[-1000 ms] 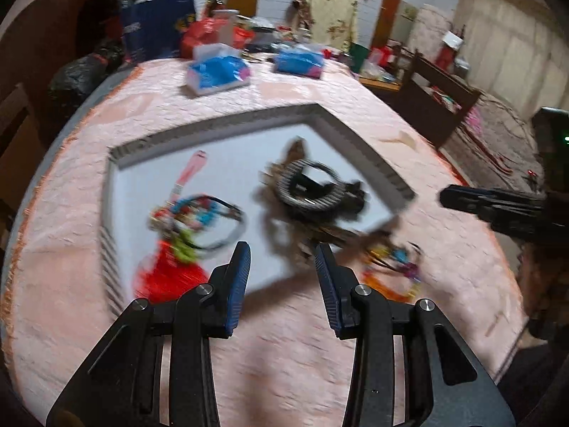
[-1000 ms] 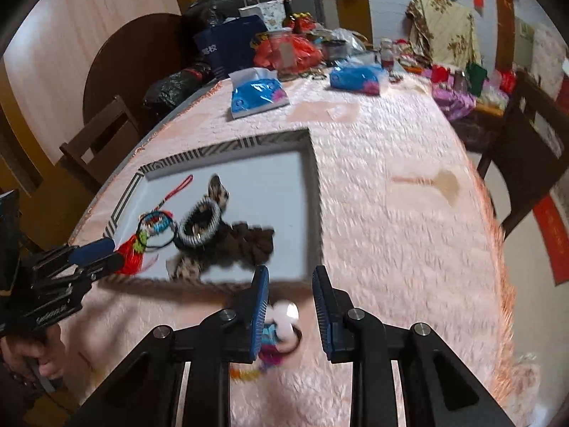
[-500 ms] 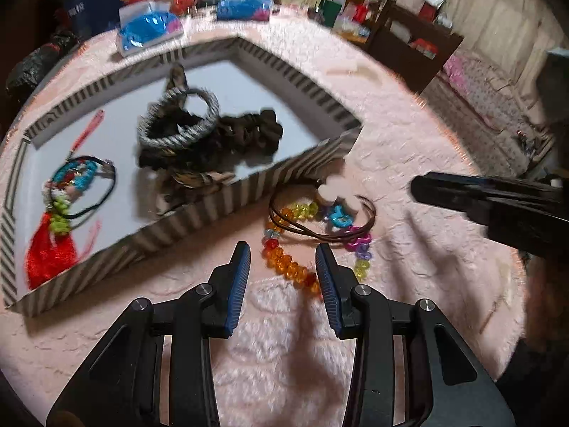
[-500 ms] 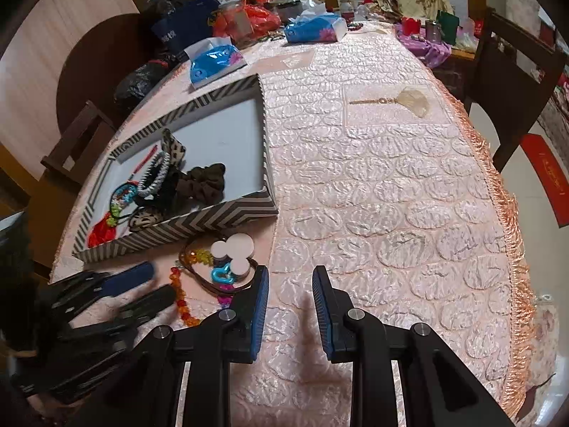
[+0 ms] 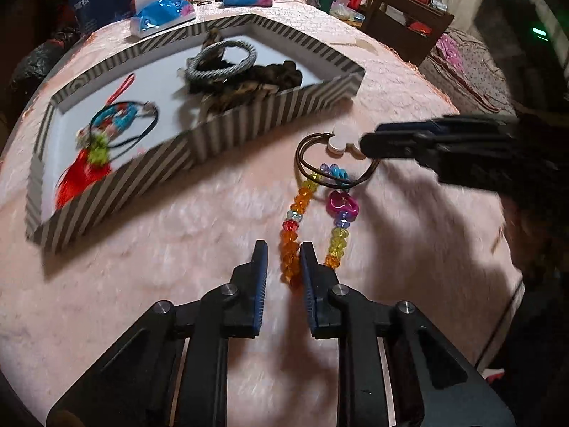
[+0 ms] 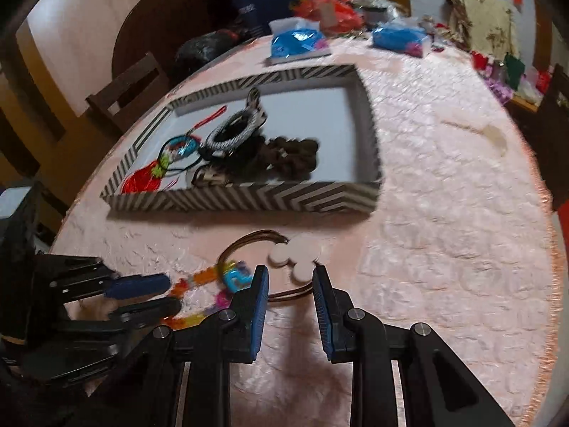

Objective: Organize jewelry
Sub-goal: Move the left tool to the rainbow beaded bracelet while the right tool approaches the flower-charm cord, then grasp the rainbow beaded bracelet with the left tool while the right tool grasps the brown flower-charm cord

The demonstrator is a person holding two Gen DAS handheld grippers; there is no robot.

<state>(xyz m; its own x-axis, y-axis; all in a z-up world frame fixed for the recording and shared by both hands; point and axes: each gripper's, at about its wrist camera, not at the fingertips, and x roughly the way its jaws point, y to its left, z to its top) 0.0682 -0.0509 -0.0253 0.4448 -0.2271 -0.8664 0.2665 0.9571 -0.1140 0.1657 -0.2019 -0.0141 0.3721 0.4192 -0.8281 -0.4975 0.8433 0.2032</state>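
The bead bracelet (image 5: 295,235) is straddled by the left gripper (image 5: 283,265), its fingers slightly apart. The right gripper (image 6: 290,284) is held open around the hair tie (image 6: 281,297). Each should be closed squarely before lifting into the striped box (image 6: 249,199).

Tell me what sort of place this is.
Most likely a lived-in home dining room: a table under a quilted pink cloth, wooden chairs around it, tissue packs and shopping bags piled at the far end, and a floral garment hanging on the wall.
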